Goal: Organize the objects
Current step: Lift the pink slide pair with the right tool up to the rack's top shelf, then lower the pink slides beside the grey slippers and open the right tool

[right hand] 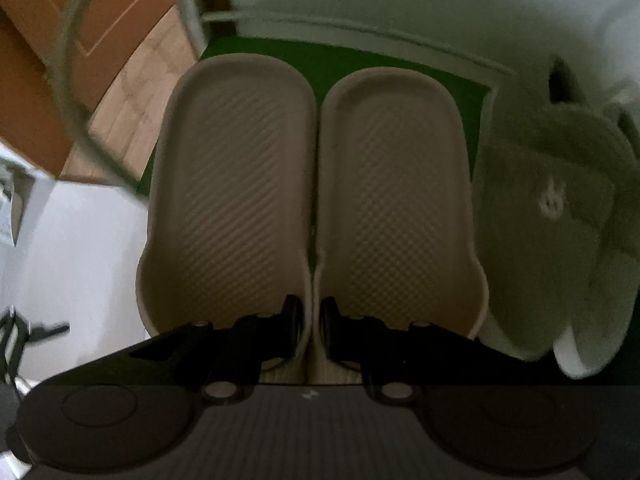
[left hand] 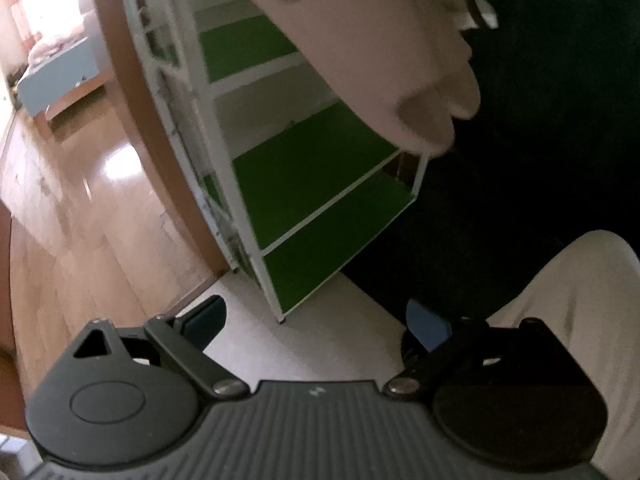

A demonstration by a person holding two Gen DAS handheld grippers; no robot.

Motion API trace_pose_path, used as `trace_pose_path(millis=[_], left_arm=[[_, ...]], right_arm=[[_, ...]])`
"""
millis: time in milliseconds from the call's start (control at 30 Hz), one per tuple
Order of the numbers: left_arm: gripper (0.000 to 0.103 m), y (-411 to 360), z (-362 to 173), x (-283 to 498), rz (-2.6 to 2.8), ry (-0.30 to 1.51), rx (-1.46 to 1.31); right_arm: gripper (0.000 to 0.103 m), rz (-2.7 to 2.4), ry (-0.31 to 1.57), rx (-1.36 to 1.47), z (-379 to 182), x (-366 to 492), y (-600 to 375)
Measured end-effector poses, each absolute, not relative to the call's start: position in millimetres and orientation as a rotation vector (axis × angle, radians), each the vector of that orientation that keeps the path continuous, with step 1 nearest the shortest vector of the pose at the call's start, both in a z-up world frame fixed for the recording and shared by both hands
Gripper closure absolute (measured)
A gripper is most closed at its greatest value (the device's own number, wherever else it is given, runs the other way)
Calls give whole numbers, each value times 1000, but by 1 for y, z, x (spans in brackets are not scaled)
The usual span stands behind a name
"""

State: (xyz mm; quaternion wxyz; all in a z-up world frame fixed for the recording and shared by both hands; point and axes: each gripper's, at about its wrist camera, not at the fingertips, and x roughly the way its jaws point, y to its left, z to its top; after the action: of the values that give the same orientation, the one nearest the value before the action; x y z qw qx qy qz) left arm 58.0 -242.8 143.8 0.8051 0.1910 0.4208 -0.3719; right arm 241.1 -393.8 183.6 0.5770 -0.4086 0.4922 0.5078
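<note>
Right gripper (right hand: 311,326) is clamped on the 2 inner walls of a pair of beige slippers (right hand: 312,184), pinched together side by side, hanging heels-away below the tool w/ the green shelf (right hand: 360,62) of the white shoe rack (left hand: 240,184) just beyond them. Left gripper (left hand: 316,320) is spread wide, nothing between its pads, low near the rack's foot.

Risks, as I judge them:
- Thin bite on 2 soft edges only; 1 slipper could peel out if swung or bumped.
- Toes could catch the rack frame on entry.
- Fluffy slipper (right hand: 552,216) sits just right of the pair; setting down could shove it off the shelf.
</note>
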Motion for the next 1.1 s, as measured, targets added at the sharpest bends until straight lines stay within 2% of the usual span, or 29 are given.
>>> trace_pose_path(millis=[233,300,367,467,667,733,767,800,833,1033,1100], left_arm=[[7,-226,119,76,-736,969,387],[7,-223,114,79,-717,972,372],[7,-221,111,84,-720,984,356],[7,-221,108,88,-723,989,338],[6,-217,103,90,-729,995,337],[7,-215,102,90,-719,1003,347],[7,-215,100,91,-713,1007,350],[7,-215,98,92,-709,1013,349],[7,-215,97,92,-709,1017,347],[7,-216,95,94,-712,1022,320],[7,-217,94,93,-711,1023,330]], right_arm=[[88,1193,1222,-958,177,271,-339],[94,1218,1171,-956,184,269,-330],[94,1223,1168,-964,187,270,-318],[102,1228,1151,-1002,187,265,-303],[102,1243,1140,-1007,180,264,-297],[93,1246,1116,-969,185,271,-295],[84,1244,1113,-956,189,274,-295],[70,1251,1115,-947,193,276,-294],[65,1248,1131,-950,196,279,-294],[63,1261,1120,-989,218,279,-306],[52,1307,1128,-959,231,278,-319]])
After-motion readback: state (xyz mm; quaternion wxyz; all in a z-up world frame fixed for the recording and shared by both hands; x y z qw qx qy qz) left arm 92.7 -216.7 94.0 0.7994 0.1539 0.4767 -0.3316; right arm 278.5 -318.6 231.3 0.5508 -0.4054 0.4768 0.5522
